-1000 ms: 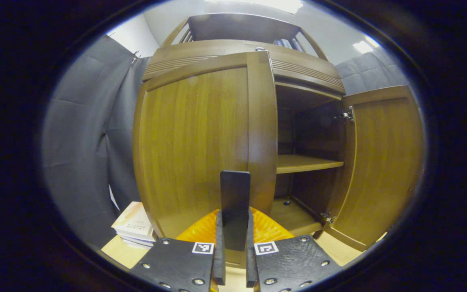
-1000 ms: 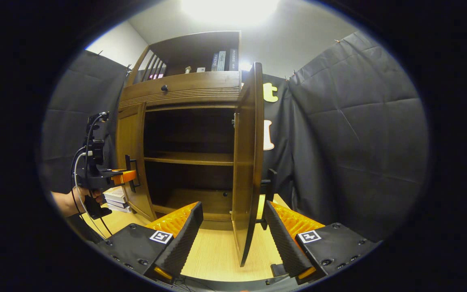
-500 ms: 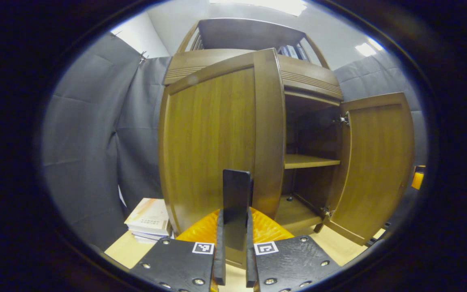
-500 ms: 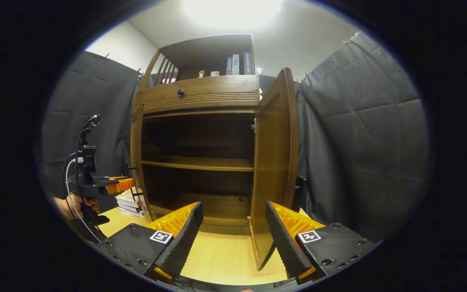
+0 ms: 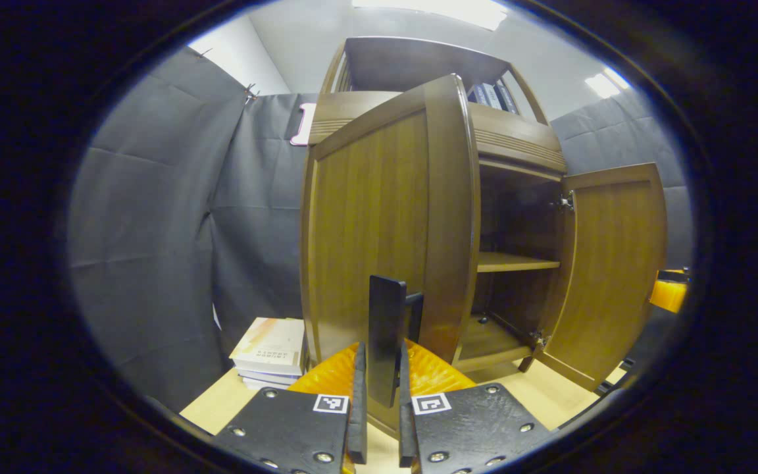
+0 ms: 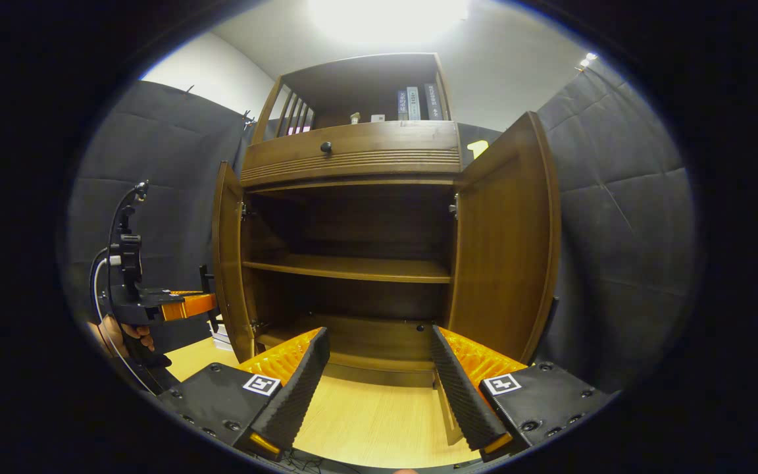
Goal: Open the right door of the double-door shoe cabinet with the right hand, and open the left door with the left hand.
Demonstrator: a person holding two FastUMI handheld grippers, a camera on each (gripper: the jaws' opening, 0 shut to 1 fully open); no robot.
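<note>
1. My left tool [image 5: 379, 368], left gripper view: its two fingers are pressed onto the flat black bar handle [image 5: 386, 336] of the brown wooden left door [image 5: 379, 217], pinching it between them.
2. That left door stands swung well out from the cabinet body, its outer face towards my left tool and its free edge towards the opening.
3. Beyond that edge lies the dark interior of the brown wooden double-door shoe cabinet [image 5: 517, 138], with one light wooden shelf board [image 5: 514, 262] across it.
4. A stack of pale books [image 5: 268, 349] lies on the light wooden table [image 5: 221, 405], just beside the hinge side of the left door.
5. My right tool [image 6: 379, 378], right gripper view: its fingers are spread wide apart and touch nothing; they hover over the table in front of the cabinet.
6. The brown wooden right door [image 6: 507, 243] stands wide open, just beyond the right finger, its inner face showing.
7. From the right gripper view the left door is seen nearly edge-on, open, with my left tool and the hand [image 6: 119, 332] holding it just beside the door's outer face.
8. Above the opening runs a ribbed drawer front with a small dark knob [image 6: 326, 147]; upright books [image 6: 415, 103] stand on the top shelf.
</note>
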